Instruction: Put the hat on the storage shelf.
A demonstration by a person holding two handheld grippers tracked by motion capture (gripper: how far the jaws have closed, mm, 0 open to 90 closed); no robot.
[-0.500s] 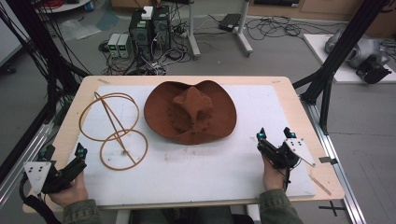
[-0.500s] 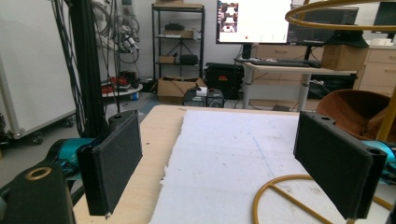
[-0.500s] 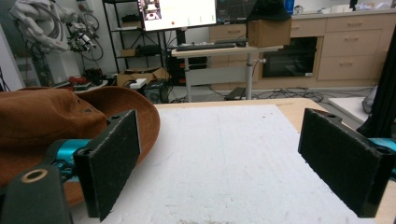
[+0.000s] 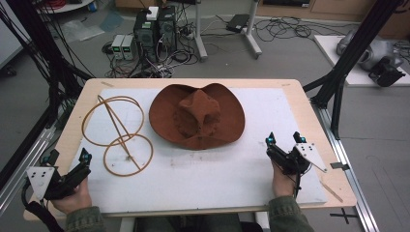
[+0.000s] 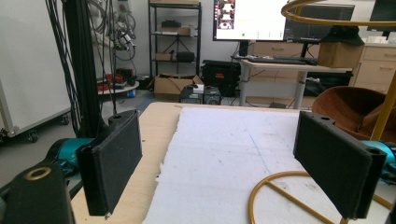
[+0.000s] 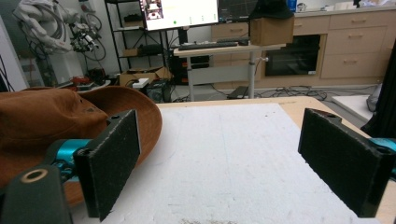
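Here, left claw [image 4: 67, 160] and right claw [image 4: 284, 140] rest on the desk [image 4: 309, 116], both released, jaws spread on nothing. Wire hoop stand [image 4: 117, 135] lies just ahead of the left claw; brown hat [image 4: 197, 116] farther, ahead-left of the right claw.

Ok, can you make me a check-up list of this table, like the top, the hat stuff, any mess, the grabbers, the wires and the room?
Surface: white foam sheet on a light wooden table.
Job's things: brown felt wide-brimmed hat lying crown up at the middle; golden wire hat stand of two rings and crossed rods lying beside it, apart from it.
Clutter: nothing seen.
Grippers: left gripper open, nothing between its jaws, at the near left corner; right gripper open, nothing between its jaws, near the hat's brim.
Cables: loose tangle on the floor beyond the table.
Surroundings: black frame poles, computer boxes, monitor.
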